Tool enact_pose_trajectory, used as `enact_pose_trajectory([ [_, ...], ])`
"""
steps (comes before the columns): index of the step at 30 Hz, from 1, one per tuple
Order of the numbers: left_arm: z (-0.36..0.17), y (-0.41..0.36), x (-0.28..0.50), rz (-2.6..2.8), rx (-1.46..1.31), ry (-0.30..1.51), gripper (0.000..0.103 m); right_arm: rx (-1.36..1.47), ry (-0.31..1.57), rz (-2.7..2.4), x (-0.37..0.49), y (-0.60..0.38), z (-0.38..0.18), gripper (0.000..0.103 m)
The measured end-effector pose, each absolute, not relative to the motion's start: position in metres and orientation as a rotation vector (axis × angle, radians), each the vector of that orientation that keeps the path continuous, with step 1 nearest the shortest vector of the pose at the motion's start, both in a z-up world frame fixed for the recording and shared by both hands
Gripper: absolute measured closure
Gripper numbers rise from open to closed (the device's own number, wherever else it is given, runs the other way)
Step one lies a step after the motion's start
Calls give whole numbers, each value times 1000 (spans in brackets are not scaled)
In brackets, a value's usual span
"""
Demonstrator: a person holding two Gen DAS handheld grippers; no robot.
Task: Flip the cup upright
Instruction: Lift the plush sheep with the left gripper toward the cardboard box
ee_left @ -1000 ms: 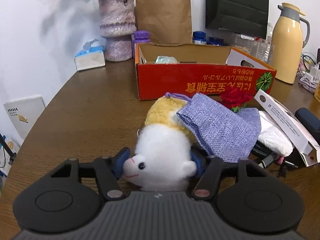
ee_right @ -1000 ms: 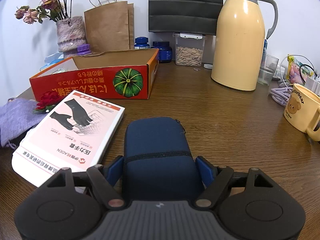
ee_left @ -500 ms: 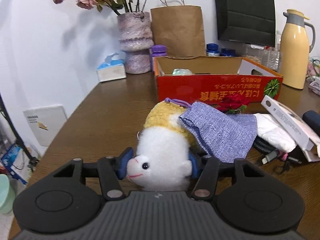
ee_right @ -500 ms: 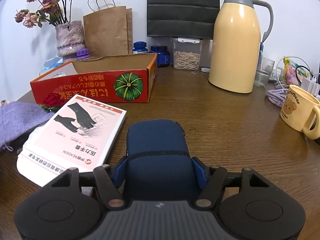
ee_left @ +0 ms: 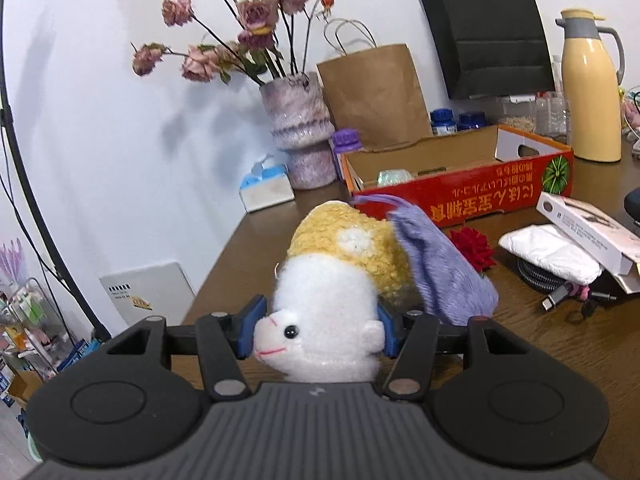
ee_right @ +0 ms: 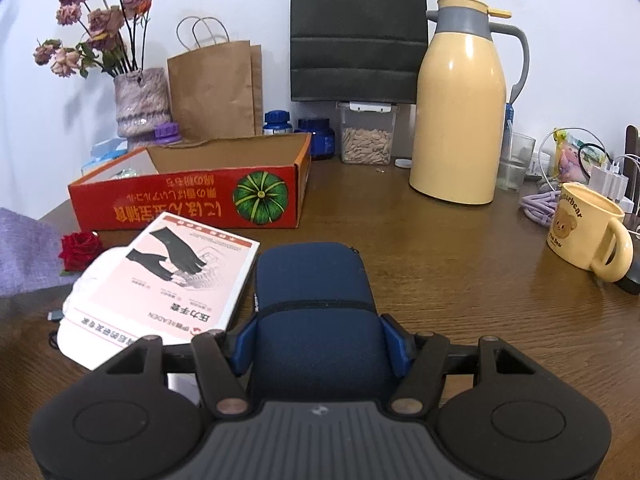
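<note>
A yellow bear mug (ee_right: 582,228) stands at the table's right edge in the right wrist view, mouth up and handle to the right, well clear of both grippers. My right gripper (ee_right: 319,344) is shut on a navy blue zip pouch (ee_right: 312,276) that lies along its fingers. My left gripper (ee_left: 320,330) is shut on the white head of a white and yellow plush toy (ee_left: 348,256), held above the table. A purple cloth bag (ee_left: 440,272) hangs against the plush. The mug is out of the left wrist view.
A red cardboard box (ee_right: 192,200) sits mid-table, with a yellow thermos jug (ee_right: 456,120), a seed jar (ee_right: 366,140), a paper bag (ee_right: 216,88) and a flower vase (ee_right: 140,100) behind it. A white glove box (ee_right: 168,280), a red rose (ee_right: 80,246) and cables (ee_left: 560,296) lie near the front.
My left gripper has risen and tilted up with the plush, and the purple bag has come up with it. My right gripper has lifted slightly, still holding the navy pouch.
</note>
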State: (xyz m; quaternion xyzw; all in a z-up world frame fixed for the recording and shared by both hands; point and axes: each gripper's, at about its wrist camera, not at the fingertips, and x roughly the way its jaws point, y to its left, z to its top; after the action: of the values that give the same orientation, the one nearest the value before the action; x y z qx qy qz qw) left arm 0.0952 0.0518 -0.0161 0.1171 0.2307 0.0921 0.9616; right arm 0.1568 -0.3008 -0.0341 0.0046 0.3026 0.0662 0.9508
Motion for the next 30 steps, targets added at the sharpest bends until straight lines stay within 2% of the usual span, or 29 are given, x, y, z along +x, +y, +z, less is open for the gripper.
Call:
enact_pose_trajectory([
  [16, 23, 55, 84, 166, 143, 405, 46, 41, 525, 191, 142, -292, -9, 41],
  [30, 42, 31, 125, 62, 43, 379, 46, 47, 448, 262, 155, -260, 21, 41],
])
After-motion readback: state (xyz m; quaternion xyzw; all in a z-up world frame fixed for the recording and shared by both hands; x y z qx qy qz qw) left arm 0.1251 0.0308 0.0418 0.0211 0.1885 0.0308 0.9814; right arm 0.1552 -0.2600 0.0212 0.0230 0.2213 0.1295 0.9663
